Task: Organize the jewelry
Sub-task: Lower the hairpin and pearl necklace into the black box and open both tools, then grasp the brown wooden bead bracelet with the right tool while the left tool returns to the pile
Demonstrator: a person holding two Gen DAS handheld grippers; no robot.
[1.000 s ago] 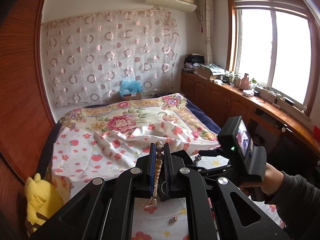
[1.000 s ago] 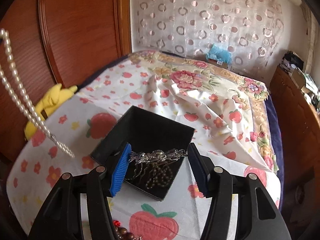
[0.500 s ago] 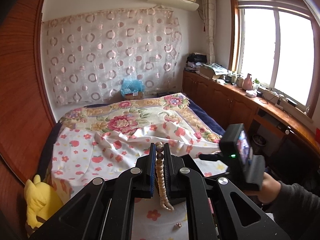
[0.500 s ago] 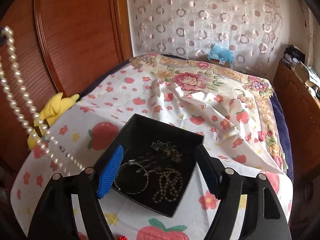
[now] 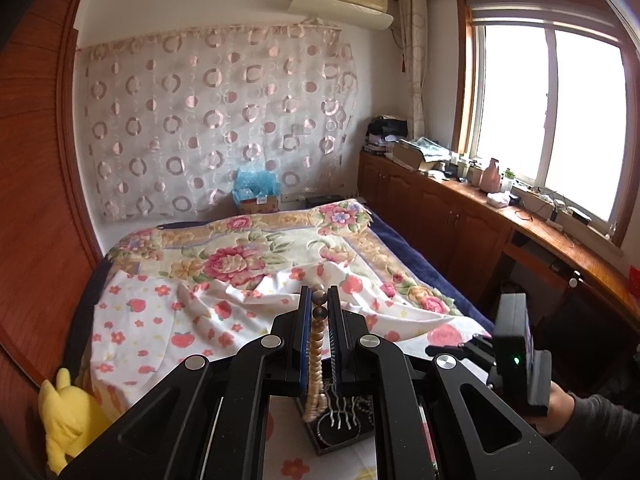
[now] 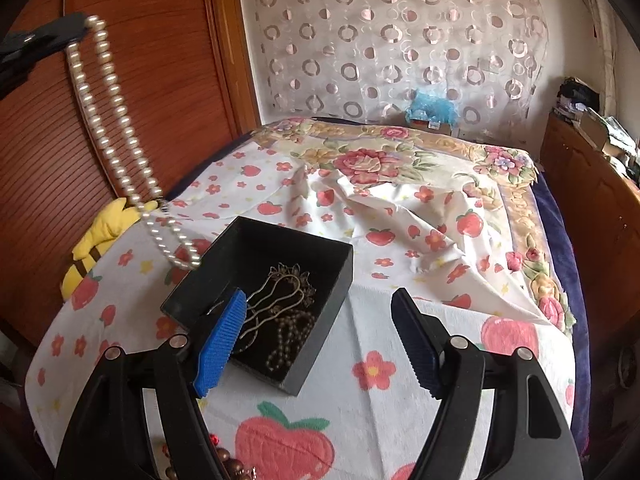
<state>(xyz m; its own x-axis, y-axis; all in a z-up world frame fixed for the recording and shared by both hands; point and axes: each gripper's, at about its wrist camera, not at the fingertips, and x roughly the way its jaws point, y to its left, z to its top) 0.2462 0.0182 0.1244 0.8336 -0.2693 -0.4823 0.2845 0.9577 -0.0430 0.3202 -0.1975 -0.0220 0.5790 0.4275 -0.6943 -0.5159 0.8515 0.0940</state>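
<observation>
Left tool (image 5: 319, 312) clenched on the pearl necklace (image 6: 120, 152), which hangs seemingly just left of the black box (image 6: 276, 280); right tool (image 6: 316, 340) released, empty

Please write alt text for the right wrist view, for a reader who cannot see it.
The open right hand-held gripper hovers over a black box of jewelry on a strawberry-print bedsheet. At upper left, the left hand-held gripper dangles a pearl necklace near the box.

box (image 6: 276, 276) on bed (image 6: 400, 360) | hairpin (image 6: 276, 296) in box | necklace (image 6: 116, 136) perhaps above box's left
</observation>
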